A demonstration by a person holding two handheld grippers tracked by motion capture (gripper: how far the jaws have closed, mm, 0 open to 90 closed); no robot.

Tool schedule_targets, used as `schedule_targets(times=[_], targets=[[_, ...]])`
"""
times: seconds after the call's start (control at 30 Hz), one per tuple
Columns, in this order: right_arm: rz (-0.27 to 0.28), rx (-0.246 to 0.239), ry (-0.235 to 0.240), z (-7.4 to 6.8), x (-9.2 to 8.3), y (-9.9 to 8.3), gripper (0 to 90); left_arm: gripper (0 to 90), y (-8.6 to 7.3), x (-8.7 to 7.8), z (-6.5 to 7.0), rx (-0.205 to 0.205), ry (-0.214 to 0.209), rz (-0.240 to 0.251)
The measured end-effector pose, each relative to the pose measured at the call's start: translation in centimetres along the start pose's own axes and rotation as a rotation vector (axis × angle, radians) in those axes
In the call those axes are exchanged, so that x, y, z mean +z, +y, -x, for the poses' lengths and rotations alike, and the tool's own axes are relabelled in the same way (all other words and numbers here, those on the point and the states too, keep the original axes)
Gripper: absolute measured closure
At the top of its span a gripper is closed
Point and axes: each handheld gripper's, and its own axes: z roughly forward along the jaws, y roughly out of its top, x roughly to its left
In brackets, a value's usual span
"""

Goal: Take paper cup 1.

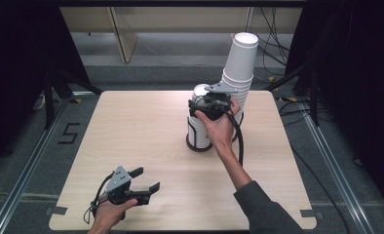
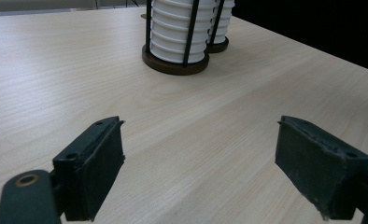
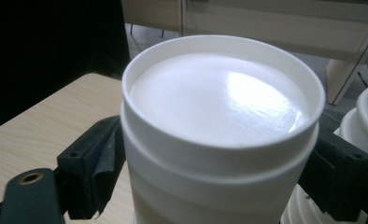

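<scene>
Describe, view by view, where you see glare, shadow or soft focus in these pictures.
Right gripper view: bright glare on the top cup's base, background soft. Left gripper view: near jaws slightly soft, table evenly lit. High view: dark at both sides, faint shadow under the left gripper.

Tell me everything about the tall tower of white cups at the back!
The tall leaning stack of white paper cups is made of upside-down cups nested together, flat bottoms up. Its top part tilts to the right. It stands at the far side of the light wooden table, in a holder with thin black rods and a dark round base, right behind a shorter stack. Whether the right tool touches it is unclear.
</scene>
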Motion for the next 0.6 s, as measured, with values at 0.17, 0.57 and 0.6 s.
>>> schedule_targets(times=[0.17, 0.57, 0.6], targets=[[0.013, 0.021, -0.001, 0.1, 0.1, 0.1, 21.2, 14.4, 0.0, 0.1, 0.0, 0.000, -0.005, 0.004], [0.121, 0.037, 0.005, -0.4, -2.9, 3.6, 21.5, 14.4, -0.1, 0.1, 0.0, 0.001, -0.003, -0.004], [0.142, 0.026, 0.012, -0.7, -3.8, 4.6, 21.5, 14.4, -0.1, 0.1, 0.0, 0.001, -0.004, -0.005]])
